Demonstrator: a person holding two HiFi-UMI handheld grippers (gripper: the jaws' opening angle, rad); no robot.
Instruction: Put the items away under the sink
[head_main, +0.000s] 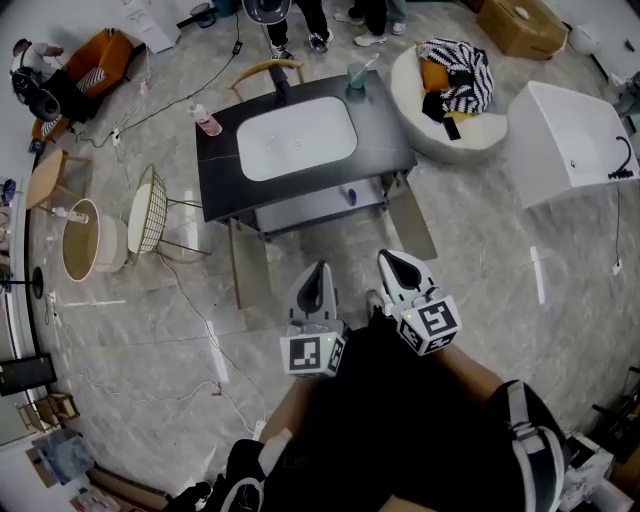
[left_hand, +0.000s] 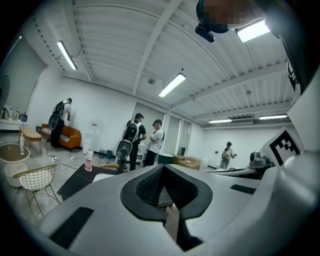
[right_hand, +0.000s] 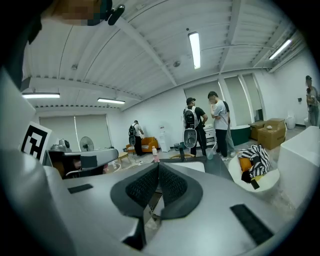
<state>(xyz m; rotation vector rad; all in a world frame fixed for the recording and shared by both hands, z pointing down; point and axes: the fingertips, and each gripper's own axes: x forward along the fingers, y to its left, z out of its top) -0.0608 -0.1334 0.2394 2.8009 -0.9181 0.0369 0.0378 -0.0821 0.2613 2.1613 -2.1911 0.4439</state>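
A black-topped sink stand (head_main: 382, 126) with a white basin stands on the marble floor ahead of me. On its top are a pink bottle (head_main: 207, 121) at the left and a green cup (head_main: 357, 75) at the back right. A small blue item (head_main: 351, 196) lies on the shelf beneath. My left gripper (head_main: 318, 272) and right gripper (head_main: 399, 262) are held side by side short of the stand, both shut and empty. The left gripper view shows the left gripper (left_hand: 163, 167) and the bottle (left_hand: 89, 161). In the right gripper view, the right gripper (right_hand: 158, 165) points level toward the stand.
A wire chair (head_main: 148, 210) and a round basket (head_main: 83, 240) stand left of the stand. A white round seat with striped cloth (head_main: 452, 88) and a white tub (head_main: 570, 140) are to the right. People (head_main: 300, 22) stand behind it, and cables cross the floor.
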